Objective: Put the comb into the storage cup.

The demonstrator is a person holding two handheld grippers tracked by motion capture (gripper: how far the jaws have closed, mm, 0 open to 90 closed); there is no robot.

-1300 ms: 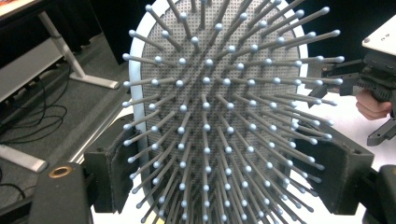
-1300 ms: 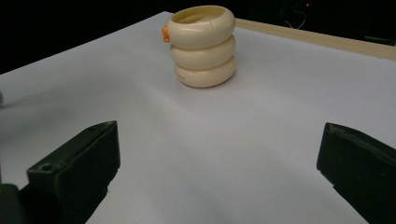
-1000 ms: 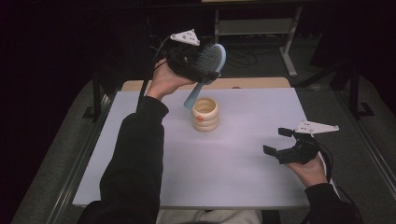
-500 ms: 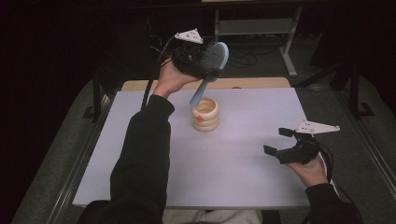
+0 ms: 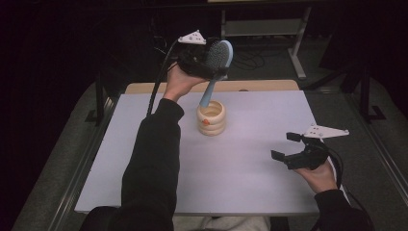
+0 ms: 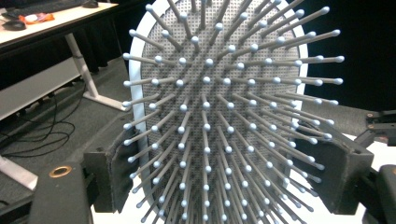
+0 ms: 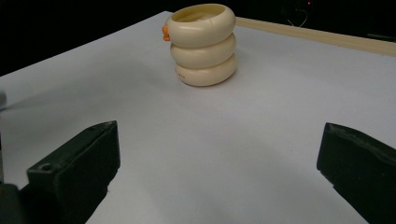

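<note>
— Dark room, pale tabletop. Where's the hairbrush?
— Clamped by its head in the left hand-held gripper, handle tip just over the cream ringed cup; that gripper's view shows the bristles.
— The right hand-held gripper?
— Jaws wide apart, empty, cup beyond them. No readable writing.

The hairbrush handle is cut off by the left gripper view's bottom edge.

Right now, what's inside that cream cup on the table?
The cup looks empty where its inside shows; the hairbrush handle tip hangs just above its rim. The bottom is hidden by its wall.
</note>
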